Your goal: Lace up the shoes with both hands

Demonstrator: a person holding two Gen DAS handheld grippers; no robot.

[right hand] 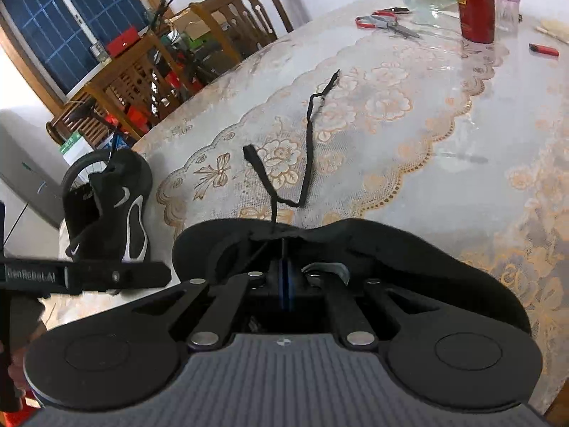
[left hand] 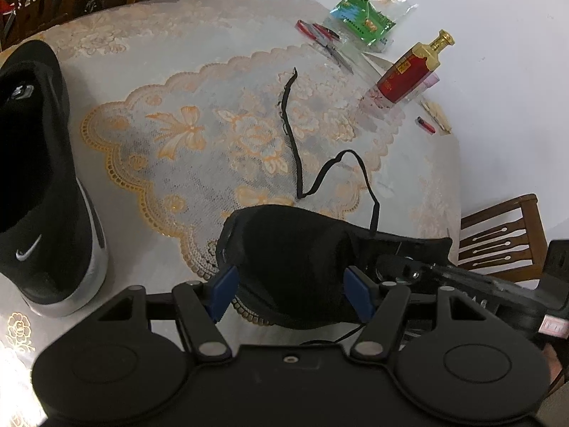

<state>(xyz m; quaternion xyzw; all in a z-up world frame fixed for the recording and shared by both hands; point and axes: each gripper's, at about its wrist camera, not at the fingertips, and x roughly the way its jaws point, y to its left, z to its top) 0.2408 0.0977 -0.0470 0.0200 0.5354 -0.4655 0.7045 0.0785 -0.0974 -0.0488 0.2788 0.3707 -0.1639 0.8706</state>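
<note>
I am working at a round desk (left hand: 249, 28) under a cream lace cloth with orange flowers, wooden chairs and a barred window behind it; scissors (right hand: 386, 21), a red bottle (left hand: 409, 74), a green packet (left hand: 362, 17) and a lighter (right hand: 543, 49) sit toward the far edge. The shoe (left hand: 291, 267) I am lacing lies at the near edge, close under both cameras, and its black lace (left hand: 293, 135) trails away across the middle of the cloth in loose bends, with one tip flat on the lace pattern. A second shoe (left hand: 39, 192) with a white swoosh stands at the left edge. I judge the shoe's upper soft and light, so it will buckle under a pinch and wants steadying by the sides; the lace is limp and thin, likely to slip or twist, and best taken near its stiffer tip. My left tool (left hand: 291, 284) stands wide apart, its blue pads (left hand: 224, 291) flanking the shoe's body on either side, seemingly bracing it, though I cannot tell how firmly they press. My right tool (right hand: 286, 284) is clenched, pads together at the shoe's throat, where a strand of lace rises; whether the lace is actually nipped between them I cannot tell.
</note>
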